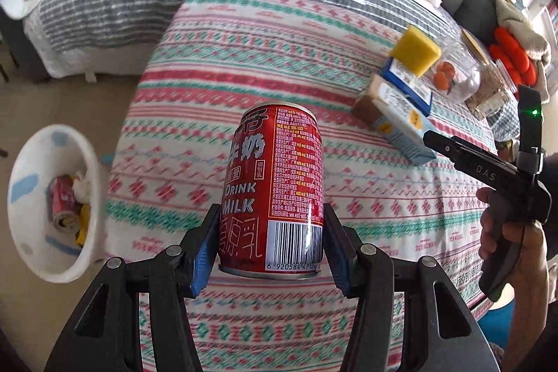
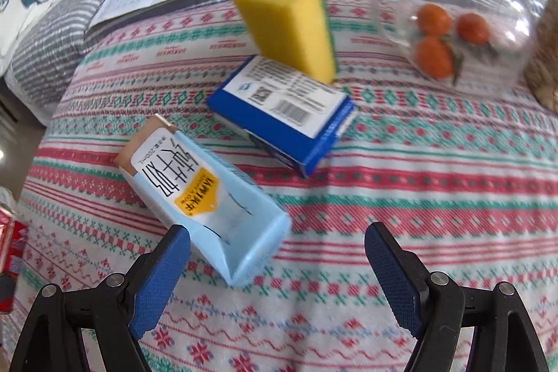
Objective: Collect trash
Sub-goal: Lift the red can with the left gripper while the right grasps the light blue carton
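The left gripper [image 1: 272, 243] is clamped low on a red milk-drink can [image 1: 275, 187], with the white trash bin [image 1: 52, 201] far to its left; such a low grip could let it tip. The right gripper [image 2: 277, 262] gapes beside the can-side light-blue milk carton [image 2: 205, 208], which could skid.

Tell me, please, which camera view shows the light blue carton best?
The right wrist view: the carton lies large and close on the cloth, label readable, between the open right gripper fingers. The left wrist view shows it small at the right, beyond the can, its end hidden behind the right gripper.
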`<state>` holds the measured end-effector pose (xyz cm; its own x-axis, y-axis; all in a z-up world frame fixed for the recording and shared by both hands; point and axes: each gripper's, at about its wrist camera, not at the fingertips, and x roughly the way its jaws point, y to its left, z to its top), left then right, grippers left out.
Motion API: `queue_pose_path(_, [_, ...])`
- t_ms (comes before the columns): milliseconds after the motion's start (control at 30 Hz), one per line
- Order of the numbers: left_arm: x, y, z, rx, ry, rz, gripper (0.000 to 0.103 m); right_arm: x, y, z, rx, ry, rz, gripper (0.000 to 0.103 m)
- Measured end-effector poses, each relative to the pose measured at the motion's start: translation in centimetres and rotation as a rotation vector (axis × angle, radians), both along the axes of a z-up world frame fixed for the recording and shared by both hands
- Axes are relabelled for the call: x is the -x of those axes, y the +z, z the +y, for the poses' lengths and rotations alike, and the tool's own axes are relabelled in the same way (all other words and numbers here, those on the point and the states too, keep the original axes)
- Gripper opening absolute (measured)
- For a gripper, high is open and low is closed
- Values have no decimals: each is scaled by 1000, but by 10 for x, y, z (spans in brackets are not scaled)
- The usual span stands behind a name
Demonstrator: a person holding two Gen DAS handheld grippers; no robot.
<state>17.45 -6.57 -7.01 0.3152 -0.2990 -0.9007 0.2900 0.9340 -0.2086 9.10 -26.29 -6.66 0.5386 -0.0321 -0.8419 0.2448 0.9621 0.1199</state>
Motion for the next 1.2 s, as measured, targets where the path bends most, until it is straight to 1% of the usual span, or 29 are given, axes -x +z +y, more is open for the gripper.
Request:
queue_pose_path(67, [-2, 0, 10, 0, 16, 4, 58, -5, -4, 7, 21, 31, 5, 85])
queue_pose_path(267, [-2, -2, 23, 7, 44, 15, 58, -15, -12, 20, 66, 73, 16, 85])
queue_pose_path(333, [-1, -1, 25, 7, 50, 12, 58, -16, -14, 25, 97, 88, 18, 83])
queue_pose_path(433, [1, -1, 27, 4, 57, 11, 58, -15, -15, 29, 117, 111, 16, 74])
queue_pose_path(467, [2, -1, 28, 1, 58, 10, 58, -14, -15, 28, 118, 114, 16, 68])
queue_pose_path(500, [4, -2, 28, -3, 59, 10, 58, -12, -15, 27, 108, 119, 16, 59])
queue_pose_path(533, [4, -3, 29, -4, 59, 11, 58, -11, -15, 27, 94, 126, 18, 55])
queue_pose_path(600, [7, -4, 30, -8, 60, 11, 58, -8, -14, 27, 71, 149, 26, 35])
queue_pose_path(667, [9, -3, 31, -13, 58, 8, 58, -4, -14, 26, 39, 177, 34, 24])
queue_pose_path(700, [10, -3, 32, -16, 59, 4, 58, -1, -13, 26, 21, 191, 38, 21])
queue_pose_path(733, [10, -2, 33, -18, 60, 2, 58, 1, -12, 27, 5, 201, 41, 21])
queue_pose_path(833, [13, -1, 39, -16, 76, -3, 58, 9, -9, 29, -41, 236, 49, 21])
queue_pose_path(867, [14, 0, 42, -13, 85, -3, 58, 11, -8, 30, -46, 238, 51, 24])
queue_pose_path(933, [15, 1, 46, -2, 100, -2, 58, 15, -6, 28, -35, 222, 51, 44])
queue_pose_path(967, [16, 2, 48, 3, 104, -2, 58, 18, -4, 26, -25, 206, 41, 63])
queue_pose_path(1000, [17, 3, 50, 8, 106, -4, 58, 19, -3, 24, -15, 195, 29, 74])
queue_pose_path(1067, [19, 6, 53, 11, 103, -10, 58, 20, -1, 20, 22, 168, 7, 77])
queue_pose_path(1200, [20, 7, 63, 8, 103, -13, 58, 10, -7, 11, 20, 124, 21, 77])
